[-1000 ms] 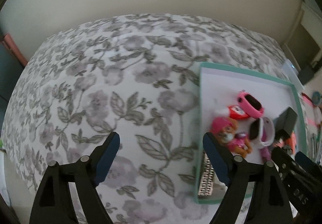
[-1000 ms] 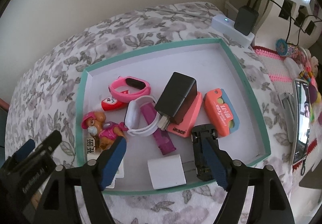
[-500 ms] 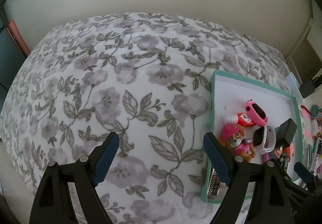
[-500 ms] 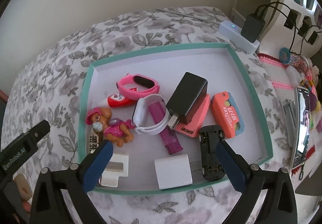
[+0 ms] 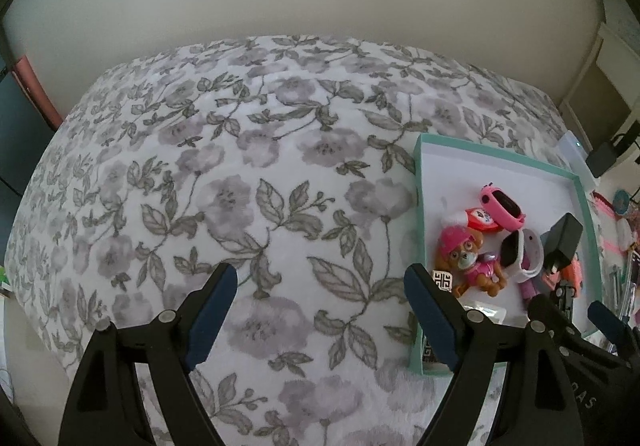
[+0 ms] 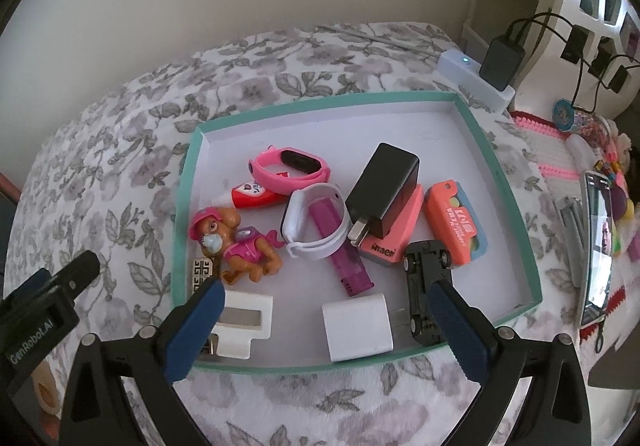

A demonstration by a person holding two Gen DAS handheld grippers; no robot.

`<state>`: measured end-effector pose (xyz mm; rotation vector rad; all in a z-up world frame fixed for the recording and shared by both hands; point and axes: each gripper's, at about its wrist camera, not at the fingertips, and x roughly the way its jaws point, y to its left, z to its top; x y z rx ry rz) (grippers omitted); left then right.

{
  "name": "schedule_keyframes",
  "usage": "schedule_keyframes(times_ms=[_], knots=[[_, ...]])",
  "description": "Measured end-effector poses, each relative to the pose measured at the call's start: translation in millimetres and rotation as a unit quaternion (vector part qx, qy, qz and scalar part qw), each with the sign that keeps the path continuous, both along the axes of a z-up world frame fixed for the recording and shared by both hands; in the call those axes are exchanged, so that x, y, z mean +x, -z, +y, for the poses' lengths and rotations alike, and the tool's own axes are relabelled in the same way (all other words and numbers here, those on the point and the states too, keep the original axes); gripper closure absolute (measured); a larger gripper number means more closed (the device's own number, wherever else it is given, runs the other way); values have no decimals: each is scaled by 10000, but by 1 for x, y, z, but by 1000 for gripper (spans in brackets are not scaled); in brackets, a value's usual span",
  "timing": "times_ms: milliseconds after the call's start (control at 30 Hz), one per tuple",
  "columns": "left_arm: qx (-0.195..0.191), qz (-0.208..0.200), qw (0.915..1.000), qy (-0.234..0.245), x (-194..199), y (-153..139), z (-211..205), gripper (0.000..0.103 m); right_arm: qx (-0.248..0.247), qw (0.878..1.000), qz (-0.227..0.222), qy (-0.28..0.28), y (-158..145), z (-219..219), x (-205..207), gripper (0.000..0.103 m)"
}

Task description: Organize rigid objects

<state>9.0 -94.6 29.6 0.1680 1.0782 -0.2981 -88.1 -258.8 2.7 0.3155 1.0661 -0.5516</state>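
My right wrist view alone shows the whole teal tray (image 6: 516, 201): two watches, two white chargers, one black charger (image 6: 384, 187), one toy car (image 6: 422, 286), one pup figure (image 6: 236, 242). My right gripper (image 6: 324, 322), jaws just spread wide, hangs empty above it. My left gripper (image 5: 320, 310), wide and empty, hovers over floral cloth (image 5: 240, 185).

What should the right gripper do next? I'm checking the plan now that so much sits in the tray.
Probably draw the right gripper back out of the teal tray. It has just opened wide with nothing gripped, and the black toy car lies loose on the tray floor beside its right finger. The left gripper is open over bare floral cloth, empty too.
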Motion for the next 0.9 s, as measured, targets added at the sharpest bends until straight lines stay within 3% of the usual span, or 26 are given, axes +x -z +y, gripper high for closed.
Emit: schedule_keyframes(times_ms=[900], knots=[[115, -201, 9997, -75, -16, -12, 23, 17, -177, 9997, -105, -156, -12, 14, -9, 0]])
